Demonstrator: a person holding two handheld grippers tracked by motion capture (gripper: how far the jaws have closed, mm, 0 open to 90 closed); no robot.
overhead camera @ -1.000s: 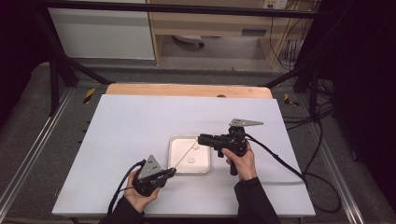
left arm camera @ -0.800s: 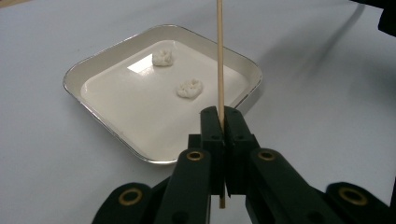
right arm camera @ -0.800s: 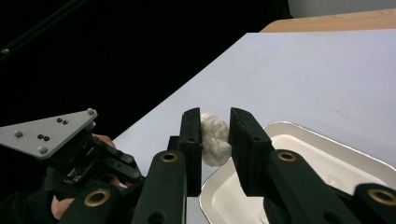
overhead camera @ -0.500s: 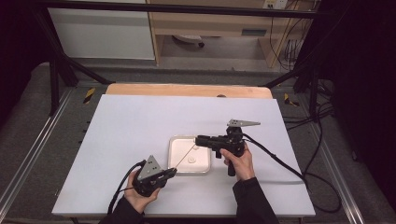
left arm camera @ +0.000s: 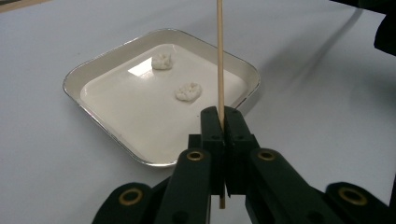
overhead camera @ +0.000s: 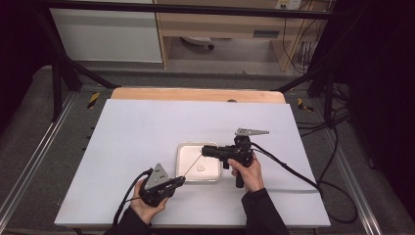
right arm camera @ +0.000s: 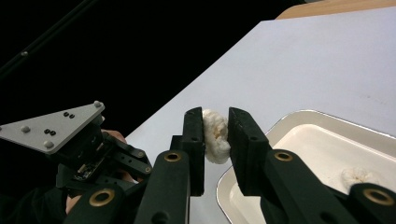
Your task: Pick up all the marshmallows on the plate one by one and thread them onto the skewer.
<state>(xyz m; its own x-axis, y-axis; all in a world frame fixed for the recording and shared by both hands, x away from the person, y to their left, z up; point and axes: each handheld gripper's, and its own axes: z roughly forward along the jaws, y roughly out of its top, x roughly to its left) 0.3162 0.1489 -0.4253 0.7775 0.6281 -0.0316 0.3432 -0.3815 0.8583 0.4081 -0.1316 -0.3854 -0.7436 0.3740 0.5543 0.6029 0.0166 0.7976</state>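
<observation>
- Between the earlier high view and now, the right gripper [overhead camera: 204, 150] has edged slightly left over the tray [overhead camera: 182, 172], while the left gripper [overhead camera: 180, 181] has kept its place.
- Left gripper's jaws are pressed together on a thin wooden skewer [left arm camera: 219, 60], which slants up from them toward the right gripper.
- Right gripper pinches a white marshmallow [right arm camera: 214, 134] between its pads, just above the tray's rim and close to the skewer's tip.
- Two more marshmallows lie in the tray: one [left arm camera: 188, 91] near the skewer's line, another [left arm camera: 162, 60] farther back.
- Risk: the skewer tip could miss the marshmallow's middle and glance off, since the piece is small and squashed.
- Risk: pushing hard could bend the thin skewer or swing it within the left jaws.
- Risk: the soft piece could slip from the pads and drop.
</observation>
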